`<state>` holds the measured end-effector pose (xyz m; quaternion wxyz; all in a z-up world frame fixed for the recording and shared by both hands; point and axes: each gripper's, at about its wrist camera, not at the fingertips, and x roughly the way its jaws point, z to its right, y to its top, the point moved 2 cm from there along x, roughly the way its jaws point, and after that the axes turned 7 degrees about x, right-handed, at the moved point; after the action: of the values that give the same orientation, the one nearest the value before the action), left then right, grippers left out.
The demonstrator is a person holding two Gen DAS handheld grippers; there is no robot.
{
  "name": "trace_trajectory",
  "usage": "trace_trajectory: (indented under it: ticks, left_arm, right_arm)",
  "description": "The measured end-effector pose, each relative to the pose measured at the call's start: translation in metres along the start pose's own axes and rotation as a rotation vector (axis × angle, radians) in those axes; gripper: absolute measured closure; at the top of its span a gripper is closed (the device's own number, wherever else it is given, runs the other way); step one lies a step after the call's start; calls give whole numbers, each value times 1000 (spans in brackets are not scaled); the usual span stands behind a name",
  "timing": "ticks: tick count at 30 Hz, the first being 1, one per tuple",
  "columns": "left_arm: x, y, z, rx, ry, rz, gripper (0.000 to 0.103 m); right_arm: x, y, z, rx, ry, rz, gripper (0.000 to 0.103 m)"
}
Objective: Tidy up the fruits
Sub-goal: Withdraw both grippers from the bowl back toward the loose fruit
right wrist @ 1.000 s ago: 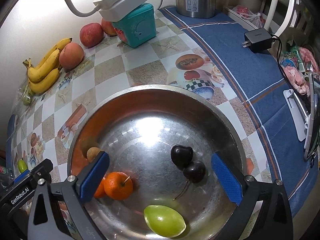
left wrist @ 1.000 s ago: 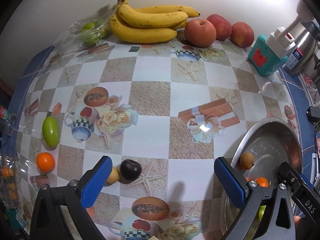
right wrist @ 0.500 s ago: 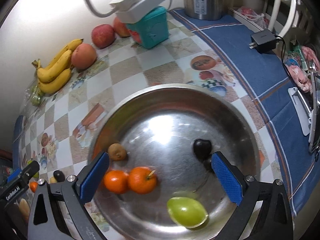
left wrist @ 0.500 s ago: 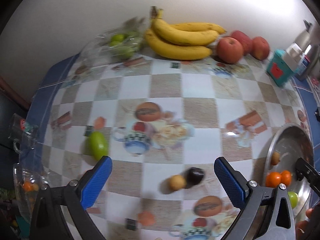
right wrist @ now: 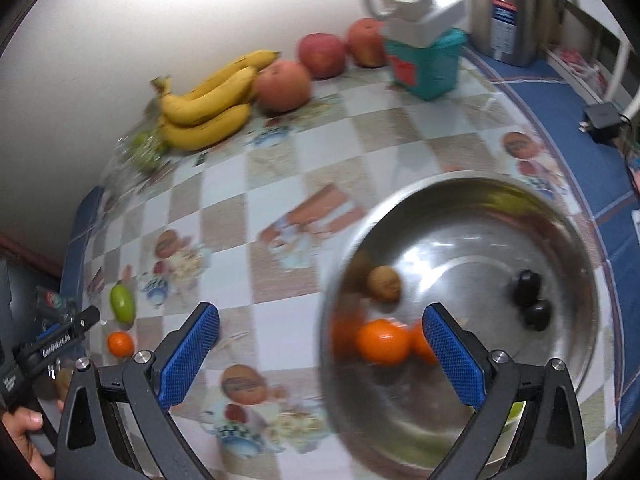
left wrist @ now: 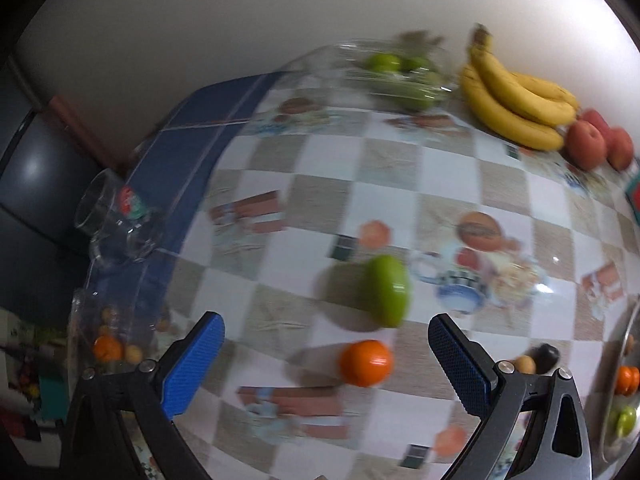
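Observation:
My left gripper (left wrist: 326, 354) is open and empty, low over the table. An orange (left wrist: 365, 363) lies between its fingers, a green mango (left wrist: 386, 290) just beyond. A small brown fruit (left wrist: 525, 364) and a dark plum (left wrist: 547, 354) lie to the right. My right gripper (right wrist: 320, 356) is open and empty at the left rim of the steel bowl (right wrist: 560, 220). The bowl holds two oranges (right wrist: 383, 342), a brown fruit (right wrist: 385, 283) and two dark plums (right wrist: 529, 281). The right wrist view shows the table's mango (right wrist: 122, 303) and orange (right wrist: 120, 344).
Bananas (left wrist: 516, 100), red apples (left wrist: 586, 144) and a plastic bag of green fruit (left wrist: 400, 76) line the wall. A glass mug (left wrist: 116, 220) and a clear container with small fruits (left wrist: 108, 344) stand at the table's left edge. A teal box (right wrist: 426, 60) and kettle (right wrist: 504, 8) stand back right.
The left gripper swung left, from the plum and brown fruit to the orange and mango. The right gripper shifted left, off the bowl's middle to its left rim. Both stayed open.

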<state>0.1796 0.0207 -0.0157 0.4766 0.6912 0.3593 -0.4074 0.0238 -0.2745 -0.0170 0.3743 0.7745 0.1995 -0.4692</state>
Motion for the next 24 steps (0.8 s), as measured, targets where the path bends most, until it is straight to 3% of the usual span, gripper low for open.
trace_trajectory:
  ticks: [10, 17, 24]
  left_arm:
    - [16, -9, -38, -80, -45, -47, 0]
    - [29, -12, -31, -85, -116, -84, 0]
    - [42, -15, -7, -24, -148, -131, 0]
  right_arm:
    - [15, -19, -61, -120, 23, -21, 1]
    - [35, -30, -80, -129, 49, -56, 2]
    - [53, -38, -84, -141, 26, -84, 2]
